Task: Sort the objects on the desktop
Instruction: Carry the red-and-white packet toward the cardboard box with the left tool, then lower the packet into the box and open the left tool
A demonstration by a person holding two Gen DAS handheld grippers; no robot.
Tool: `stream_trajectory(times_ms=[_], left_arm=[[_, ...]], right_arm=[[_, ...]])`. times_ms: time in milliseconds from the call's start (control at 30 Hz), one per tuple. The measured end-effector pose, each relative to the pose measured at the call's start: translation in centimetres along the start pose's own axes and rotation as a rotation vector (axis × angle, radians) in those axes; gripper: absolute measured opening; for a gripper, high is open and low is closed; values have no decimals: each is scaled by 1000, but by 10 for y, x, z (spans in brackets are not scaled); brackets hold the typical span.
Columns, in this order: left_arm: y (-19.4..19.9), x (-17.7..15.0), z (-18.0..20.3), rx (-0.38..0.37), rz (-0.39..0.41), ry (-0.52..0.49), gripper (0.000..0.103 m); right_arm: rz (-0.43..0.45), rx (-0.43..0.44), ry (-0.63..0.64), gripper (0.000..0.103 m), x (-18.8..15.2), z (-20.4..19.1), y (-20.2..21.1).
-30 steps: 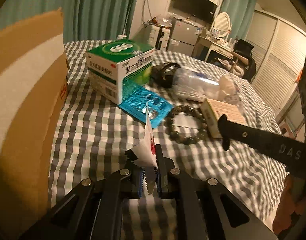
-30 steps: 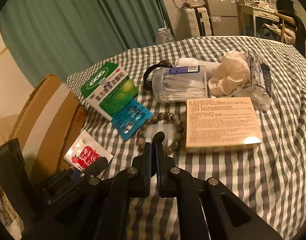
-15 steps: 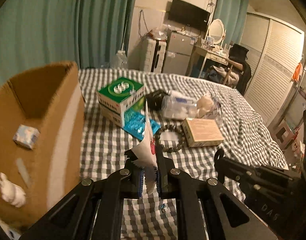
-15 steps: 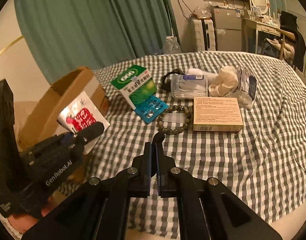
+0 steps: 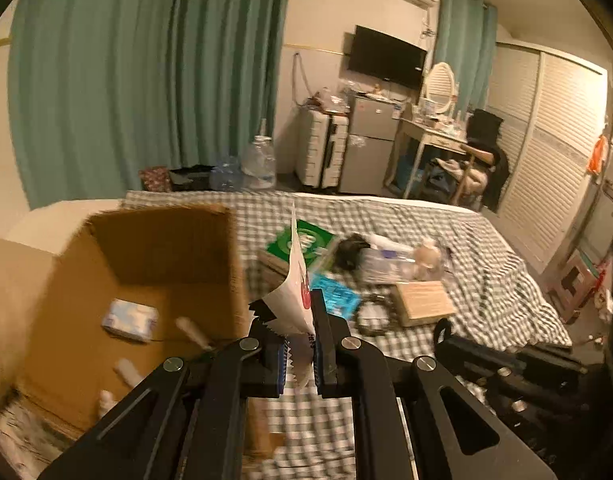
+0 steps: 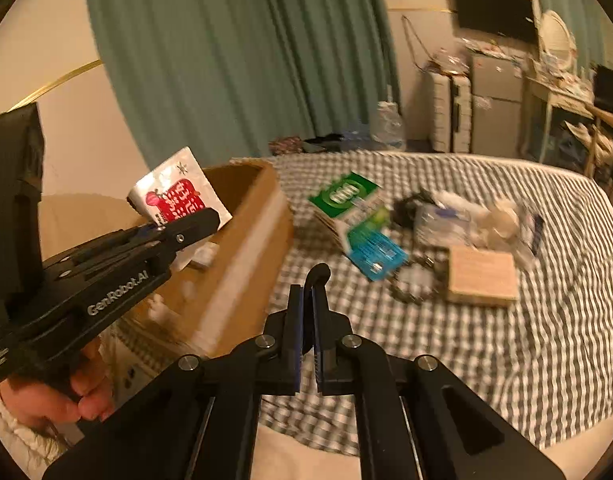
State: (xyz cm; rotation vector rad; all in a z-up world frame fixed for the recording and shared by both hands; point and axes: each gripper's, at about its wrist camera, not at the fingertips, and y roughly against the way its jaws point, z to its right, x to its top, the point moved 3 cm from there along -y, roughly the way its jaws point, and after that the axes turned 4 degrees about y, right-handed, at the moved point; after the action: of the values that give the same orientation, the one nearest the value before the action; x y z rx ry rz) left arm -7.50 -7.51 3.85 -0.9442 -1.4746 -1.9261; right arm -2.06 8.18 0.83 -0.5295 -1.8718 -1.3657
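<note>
Sachet showing white with red print. Carton showing brown, pale tape stripe. Cloth showing grey-white check. Box showing green and white. Blister showing blue. Curtain showing teal.

Matt brown cardboard box, glossy foil sachet, soft checked cloth bedcover.

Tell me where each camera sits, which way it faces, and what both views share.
Left wrist: on the left gripper, looking along its fingers, shut on a sachet, toward the cardboard box and bed; the right gripper shows low right.
Right wrist: on the shut, empty right gripper, facing the bed; the left gripper and the hand holding it show on the left.
Shared: box, sachet, green box.
</note>
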Motion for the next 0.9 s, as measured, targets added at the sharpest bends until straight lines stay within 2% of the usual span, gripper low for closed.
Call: stream_trajectory(times_ms=[200,400,567,833,867,900], left_arm=[[12,11,-54,57,9,41,10],[5,9,-104,114,-17,75,10],[-16,-2,-137,144,-72,92,10],[-46,-17,-163,163,-145,98,12],[-49,-17,-163,169,-155,95,13],[-51,-19,-164,181,-162,91,17]], right_arm=[[17,88,57,4,32,-47,-15],[-17,151,112,4,52,-82,-51],[-66,167,126,5,60,-92,-90],[-117,183,94,5,77,-95,-137],[-119,181,87,6,78,-94,-140],[-119,179,80,12,80,-94,-140]])
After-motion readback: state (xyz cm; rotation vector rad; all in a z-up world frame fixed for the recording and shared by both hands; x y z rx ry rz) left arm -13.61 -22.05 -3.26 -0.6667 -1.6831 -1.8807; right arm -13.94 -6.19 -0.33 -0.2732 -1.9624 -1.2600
